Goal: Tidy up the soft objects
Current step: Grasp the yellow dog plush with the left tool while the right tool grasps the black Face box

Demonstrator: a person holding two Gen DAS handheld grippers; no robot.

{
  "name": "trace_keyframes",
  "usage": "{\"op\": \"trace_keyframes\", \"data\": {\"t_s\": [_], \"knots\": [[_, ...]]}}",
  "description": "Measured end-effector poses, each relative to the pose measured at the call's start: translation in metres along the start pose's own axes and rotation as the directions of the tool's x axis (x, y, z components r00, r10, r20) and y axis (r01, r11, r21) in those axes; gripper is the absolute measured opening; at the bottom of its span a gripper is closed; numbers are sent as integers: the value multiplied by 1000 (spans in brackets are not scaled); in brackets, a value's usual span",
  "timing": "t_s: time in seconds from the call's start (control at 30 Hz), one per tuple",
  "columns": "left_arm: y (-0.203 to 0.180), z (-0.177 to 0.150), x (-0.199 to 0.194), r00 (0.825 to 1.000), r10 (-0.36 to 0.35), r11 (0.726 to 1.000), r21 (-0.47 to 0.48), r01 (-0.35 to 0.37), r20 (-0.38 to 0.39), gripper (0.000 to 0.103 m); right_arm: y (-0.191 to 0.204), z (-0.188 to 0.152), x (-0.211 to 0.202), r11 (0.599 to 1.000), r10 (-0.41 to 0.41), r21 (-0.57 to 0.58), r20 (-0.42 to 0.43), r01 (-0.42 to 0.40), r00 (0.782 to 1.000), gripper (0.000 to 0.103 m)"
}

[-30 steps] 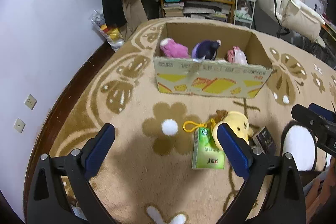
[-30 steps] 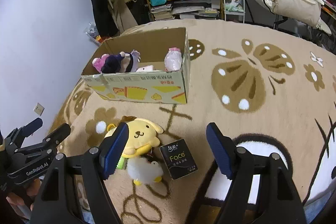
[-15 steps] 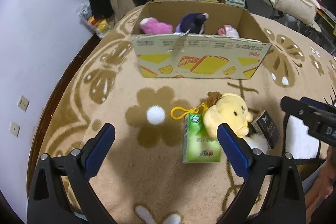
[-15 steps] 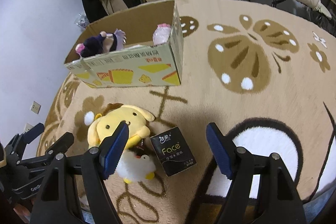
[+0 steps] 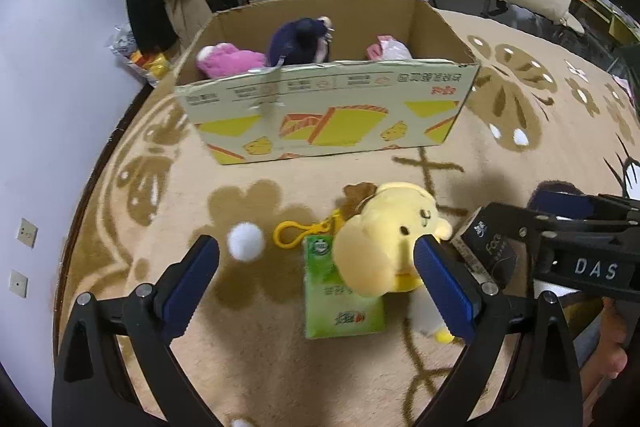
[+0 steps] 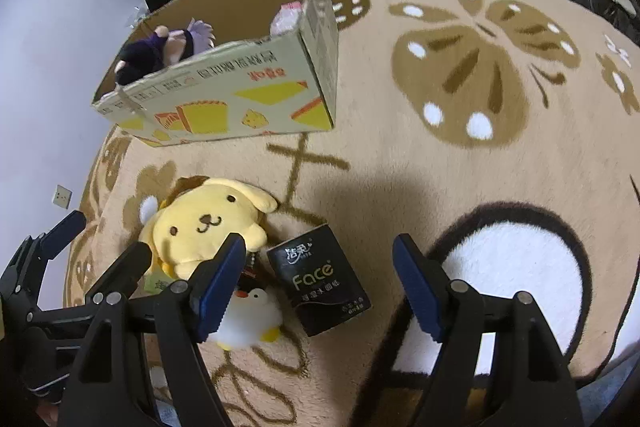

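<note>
Both the left gripper (image 5: 316,283) and right gripper (image 6: 320,287) have matte black frames, blue ribbed finger pads, silver screws, and white "DAS" lettering on one.

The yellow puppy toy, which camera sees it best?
The right wrist view: the yellow puppy toy lies face-up, showing both eyes, mouth and floppy ears. In the left wrist view it shows only from the side, partly behind a finger of the left hand-held gripper.
</note>
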State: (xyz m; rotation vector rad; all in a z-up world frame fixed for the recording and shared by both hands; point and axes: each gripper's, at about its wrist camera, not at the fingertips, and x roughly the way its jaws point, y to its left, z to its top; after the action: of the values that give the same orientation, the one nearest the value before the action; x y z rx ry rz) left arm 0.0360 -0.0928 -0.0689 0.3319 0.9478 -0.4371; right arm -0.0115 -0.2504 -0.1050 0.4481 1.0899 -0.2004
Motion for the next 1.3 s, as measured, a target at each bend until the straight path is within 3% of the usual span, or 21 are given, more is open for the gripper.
{"op": "trace_keyframes", "data": {"t_s": [0.8,1.3], "knots": [[-52,1,54,995,-10,977,212,30,-97,97,-11,7,47,997,72,55,-194,-62,978,75],[-50,2,65,993,-13,977,209,36,-113,97,-10,7,51,994,100,57,-222,-90,970,73]]}}
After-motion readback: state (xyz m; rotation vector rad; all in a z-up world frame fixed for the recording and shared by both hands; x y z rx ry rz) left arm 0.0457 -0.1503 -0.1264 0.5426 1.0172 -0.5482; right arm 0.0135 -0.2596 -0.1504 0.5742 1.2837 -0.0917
